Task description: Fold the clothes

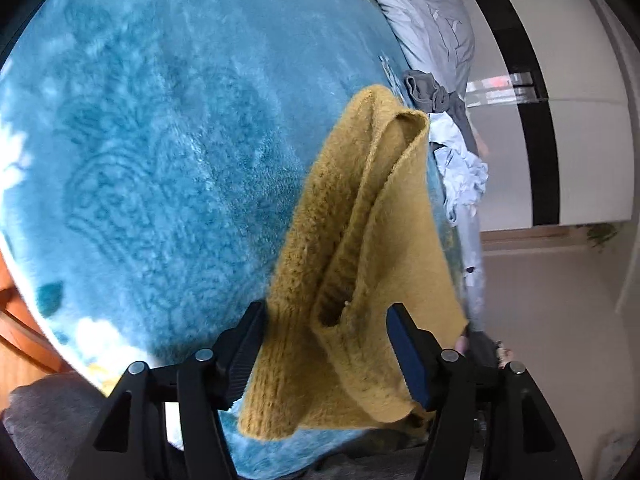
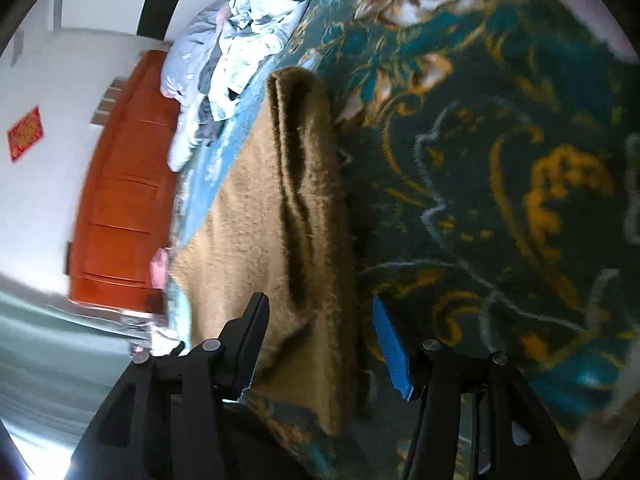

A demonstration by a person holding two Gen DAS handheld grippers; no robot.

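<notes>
A mustard-yellow knitted garment lies in loose folds on the blue plush blanket. My left gripper stands open with the garment's near end bunched between its fingers, uncompressed and brushing both pads. In the right wrist view the same garment looks tan and lies folded lengthwise on the dark teal floral part of the blanket. My right gripper is open around its near end. Its left finger touches the cloth, while the blue-padded right finger stands clear of it.
Beyond the garment lies a heap of crumpled pale blue and grey clothes on grey floral bedding. An orange wooden door, white walls and a light floor border the bed. This view is motion-blurred.
</notes>
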